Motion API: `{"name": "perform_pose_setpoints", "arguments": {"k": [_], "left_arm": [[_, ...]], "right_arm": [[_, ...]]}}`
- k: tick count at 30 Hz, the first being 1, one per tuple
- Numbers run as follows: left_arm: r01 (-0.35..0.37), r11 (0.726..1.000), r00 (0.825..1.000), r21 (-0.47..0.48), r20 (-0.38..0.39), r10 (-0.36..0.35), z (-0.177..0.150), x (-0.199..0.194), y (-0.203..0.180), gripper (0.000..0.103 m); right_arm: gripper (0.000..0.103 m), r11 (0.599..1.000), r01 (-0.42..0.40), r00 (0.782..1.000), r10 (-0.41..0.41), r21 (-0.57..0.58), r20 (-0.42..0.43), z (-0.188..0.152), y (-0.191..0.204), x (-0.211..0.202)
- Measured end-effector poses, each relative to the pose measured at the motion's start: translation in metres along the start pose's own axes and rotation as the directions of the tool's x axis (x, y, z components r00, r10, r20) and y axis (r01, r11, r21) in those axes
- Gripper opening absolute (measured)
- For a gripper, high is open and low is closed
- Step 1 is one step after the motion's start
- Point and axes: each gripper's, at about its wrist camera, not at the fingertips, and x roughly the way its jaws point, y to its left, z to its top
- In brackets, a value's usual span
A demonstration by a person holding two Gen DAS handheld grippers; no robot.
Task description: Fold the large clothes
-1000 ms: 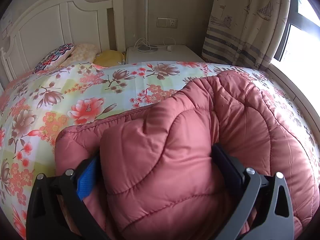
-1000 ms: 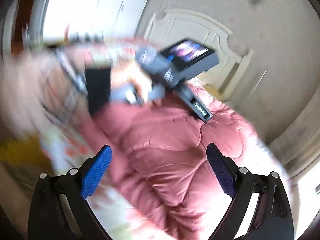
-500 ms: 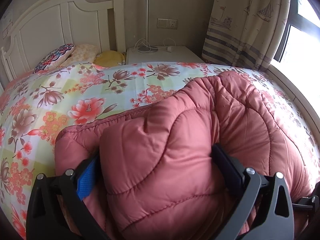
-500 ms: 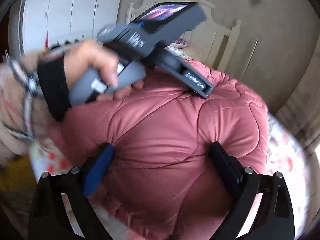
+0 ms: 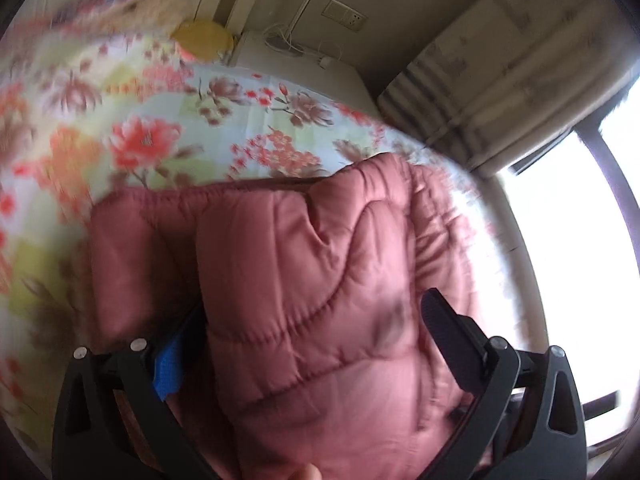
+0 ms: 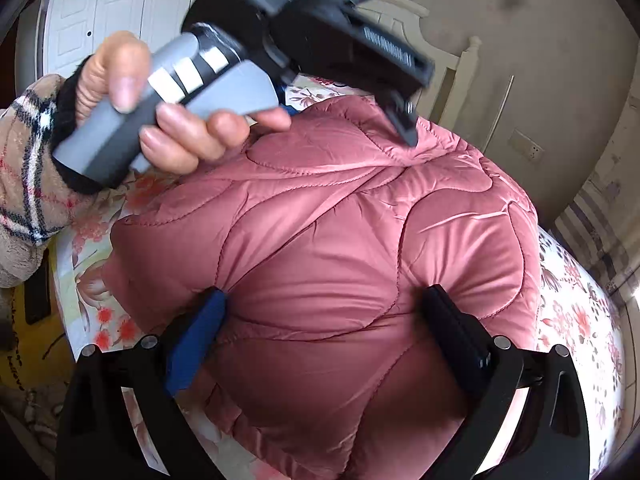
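A: Pink jacket [image 6: 360, 248]: quilted cloth, slight satin sheen, stitched seams, puffy.

B: Bedsheet [image 5: 224, 120] under the jacket?

A: Matt printed cloth, floral. Left gripper [image 6: 410, 136], touching the jacket's top edge: matt black plastic body, smooth grey handle. Right gripper [image 6: 324, 324] fingers: matt black plastic, one blue pad [image 6: 196, 336], bright metal rivets.

B: Sleeve [image 6: 28, 184] beside the jacket?

A: Fuzzy plaid fleece. Curtain [image 5: 500, 80] beyond the jacket: matt woven cloth.

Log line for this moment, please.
left gripper: straddles fold of pink quilted puffy jacket, grip unclear | right gripper: jaws just opened wide, jacket between | surface: floral bedsheet
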Motion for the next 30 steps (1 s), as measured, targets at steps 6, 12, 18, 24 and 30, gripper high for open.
{"name": "perform_pose_setpoints", "arguments": {"k": [6,12,18,24,30], "left_arm": [[-0.004,1.000,1.000,0.010,-0.023,0.004,-0.004,-0.002,-0.017,0.101],[-0.185,0.973,0.966,0.139,0.205,0.154,-0.020,-0.019,-0.048,0.101],[-0.333,0.936,0.923,0.115,0.242,0.298,-0.037,0.019,-0.036,0.101],[-0.352,0.930,0.912,0.105,0.260,0.316,-0.039,0.016,-0.034,0.101],[-0.322,0.942,0.919,0.091,0.270,0.288,-0.042,0.015,-0.027,0.101]], "right_arm": [[0.098,1.000,-0.001,1.000,0.001,0.001,0.012,-0.002,0.003,0.001],[0.099,1.000,-0.010,1.000,0.010,-0.008,0.026,-0.006,0.004,0.000],[0.099,0.995,-0.009,0.999,0.013,-0.096,0.039,-0.011,0.011,-0.010],[0.084,0.986,-0.158,0.975,0.148,0.049,0.165,0.007,-0.063,-0.050],[0.063,0.919,-0.126,0.980,0.057,0.375,0.190,0.051,-0.187,-0.012]]}}
